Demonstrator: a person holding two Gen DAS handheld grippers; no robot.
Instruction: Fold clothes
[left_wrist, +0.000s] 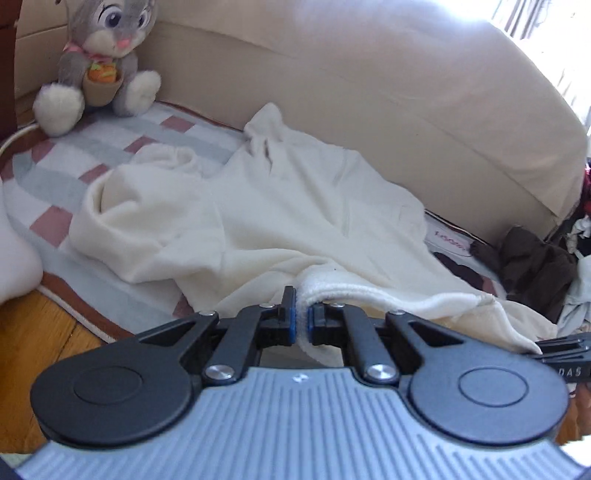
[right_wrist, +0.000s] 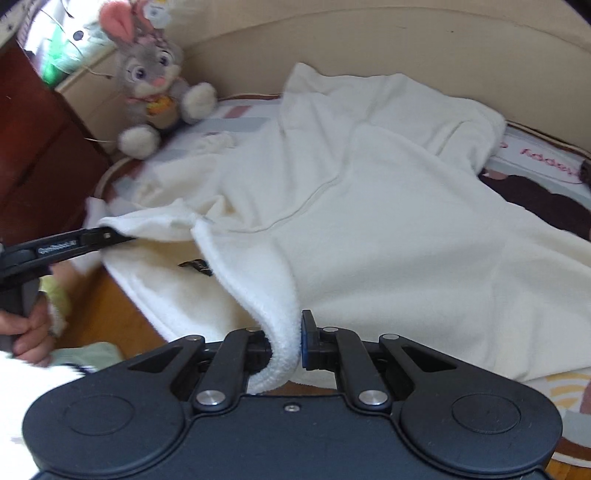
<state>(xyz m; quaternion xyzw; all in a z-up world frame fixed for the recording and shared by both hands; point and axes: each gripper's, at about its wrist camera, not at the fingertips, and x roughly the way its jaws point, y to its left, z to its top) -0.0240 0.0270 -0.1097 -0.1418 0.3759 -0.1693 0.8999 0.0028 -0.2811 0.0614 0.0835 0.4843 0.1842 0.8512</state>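
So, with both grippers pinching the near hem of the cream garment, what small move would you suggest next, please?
Probably carry the hem forward over the cream garment toward the plush rabbit: the left gripper and right gripper each clamp its edge, and the rest lies spread on the mat.

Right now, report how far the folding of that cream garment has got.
Done: both grippers have hold of the hem. The left gripper and the right gripper are each shut on the cream garment.
In hand: that edge is raised off the patterned mat.
Left: every fold. The garment lies rumpled and spread, with no neat crease visible.
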